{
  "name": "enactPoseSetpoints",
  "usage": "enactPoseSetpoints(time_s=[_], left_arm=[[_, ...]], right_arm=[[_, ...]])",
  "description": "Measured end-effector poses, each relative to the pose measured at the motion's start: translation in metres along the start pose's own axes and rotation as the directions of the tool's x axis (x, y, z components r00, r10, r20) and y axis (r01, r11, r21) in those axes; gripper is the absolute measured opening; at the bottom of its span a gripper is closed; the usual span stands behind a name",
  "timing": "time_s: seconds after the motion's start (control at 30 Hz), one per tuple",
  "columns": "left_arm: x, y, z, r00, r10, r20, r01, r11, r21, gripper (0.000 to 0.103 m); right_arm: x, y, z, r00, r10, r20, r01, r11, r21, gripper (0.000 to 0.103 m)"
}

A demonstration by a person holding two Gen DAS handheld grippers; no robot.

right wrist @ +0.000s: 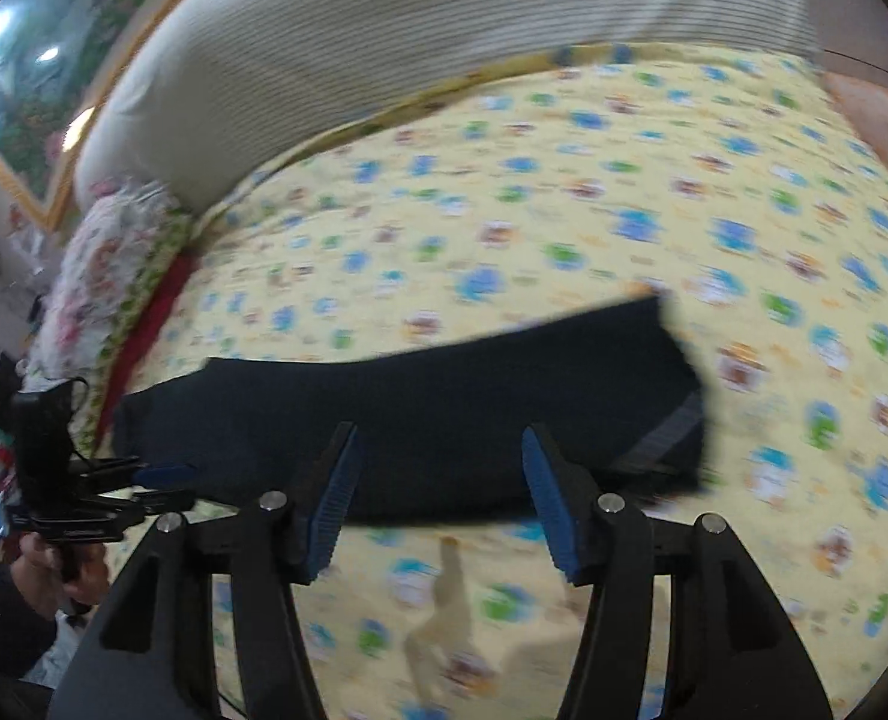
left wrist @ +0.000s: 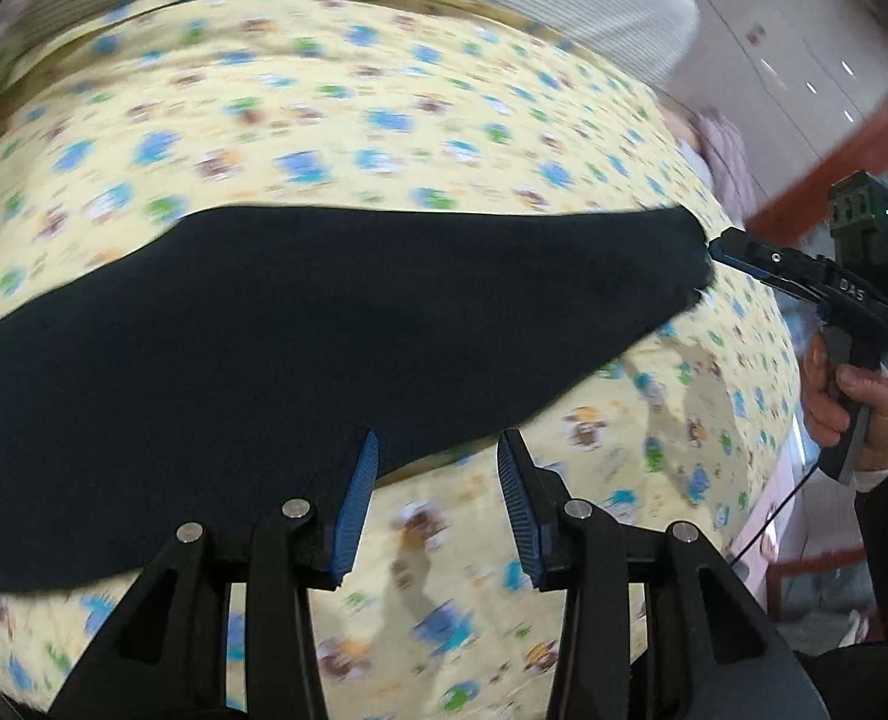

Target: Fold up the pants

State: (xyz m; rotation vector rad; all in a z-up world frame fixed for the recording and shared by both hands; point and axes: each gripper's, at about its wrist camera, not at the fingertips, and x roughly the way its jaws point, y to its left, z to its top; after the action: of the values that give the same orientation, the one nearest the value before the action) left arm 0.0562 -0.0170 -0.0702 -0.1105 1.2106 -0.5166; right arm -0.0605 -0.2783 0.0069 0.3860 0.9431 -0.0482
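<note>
Dark navy pants [left wrist: 324, 312] lie folded in a long flat band across a yellow cartoon-print bedsheet [left wrist: 336, 120]. My left gripper [left wrist: 438, 441] hovers open at their near edge, nothing between its blue pads. My right gripper [left wrist: 721, 252], held in a hand [left wrist: 852, 414], has its tips just off the pants' right end. In the right wrist view the pants [right wrist: 444, 396] stretch from left to right, with a paler band at their right end. There my right gripper [right wrist: 441, 432] stands open above their near edge, gripping nothing. My left gripper [right wrist: 168, 480] sits at the pants' left end.
A white striped bolster [right wrist: 444, 18] runs along the back of the bed. A floral cloth [right wrist: 114, 252] and a red strip [right wrist: 156, 312] lie at the bed's left edge. A framed picture [right wrist: 30, 78] hangs beyond. A brown wooden frame [left wrist: 834, 162] lies off the bed's right side.
</note>
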Motion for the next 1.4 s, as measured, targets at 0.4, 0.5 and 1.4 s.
enactPoseSetpoints(time_s=[0.4,0.5,1.4], left_arm=[[-0.089,0.125,-0.059,0.97,0.212,0.122,-0.156,0.92,-0.361,0.046],[-0.107,0.152,-0.069,0.953,0.275,0.13,-0.196,0.883,-0.427,0.049],[-0.072,0.26,-0.078,0.921,0.39,0.017,-0.321,0.781,-0.536,0.057]], right_arm=[[0.103,0.134,0.017,0.977,0.154,-0.146,-0.181,0.964,-0.194,0.057],[0.133,0.159,0.023,0.971,0.151,-0.188,-0.193,0.954,-0.229,0.057],[0.234,0.219,0.019,0.893,0.117,-0.434,-0.256,0.926,-0.277,0.042]])
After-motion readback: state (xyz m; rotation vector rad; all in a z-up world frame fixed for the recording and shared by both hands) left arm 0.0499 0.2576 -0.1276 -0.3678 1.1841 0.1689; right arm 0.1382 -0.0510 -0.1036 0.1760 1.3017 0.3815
